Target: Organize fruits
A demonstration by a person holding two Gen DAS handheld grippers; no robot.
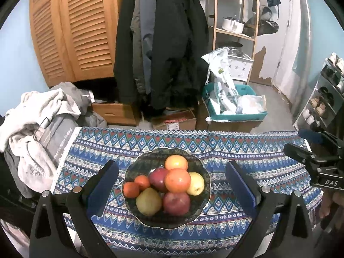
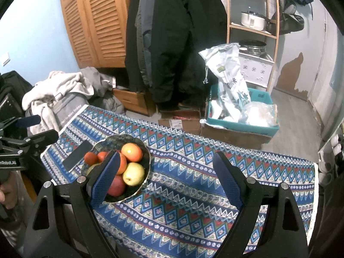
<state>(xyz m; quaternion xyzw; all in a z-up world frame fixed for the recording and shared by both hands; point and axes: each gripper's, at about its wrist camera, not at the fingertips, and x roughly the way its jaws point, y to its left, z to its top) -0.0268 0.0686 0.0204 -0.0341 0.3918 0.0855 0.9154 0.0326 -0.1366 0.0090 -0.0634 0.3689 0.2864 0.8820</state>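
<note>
Fruits fill the dark scalloped ceramic bowl (image 1: 206,195), which sits on the blue, red and white zigzag-patterned tablecloth (image 1: 236,154) toward the cloth's left end. Inside the bowl, a large orange (image 1: 177,180) rides on top of the pile, with a second orange (image 1: 176,162) just behind it at the bowl's far side. A dark red apple (image 1: 158,178) touches the top orange on its left, and another red apple (image 1: 176,203) lies at the bowl's near side. A yellow-green pear (image 1: 148,201) rests beside that near apple, a pale yellow apple (image 1: 196,183) leans at the bowl's right side, and two small tangerines (image 1: 136,186) sit together at the bowl's left rim.

Left gripper (image 1: 172,191) hovers over the bowl with its blue-padded fingers (image 1: 101,187) spread wide, one either side of the rim, holding nothing. Right gripper (image 2: 167,180) hangs over the bare cloth to the right of the bowl, likewise spread wide and empty (its left pad hides part of the fruit from that camera). A flat dark phone-like slab (image 2: 77,155) lies on the cloth just left of the bowl.

Beyond the bowl stand a louvred wooden cabinet (image 1: 71,28), hanging dark coats (image 1: 163,43) and a teal plastic crate (image 1: 236,105) stuffed with white bags.
</note>
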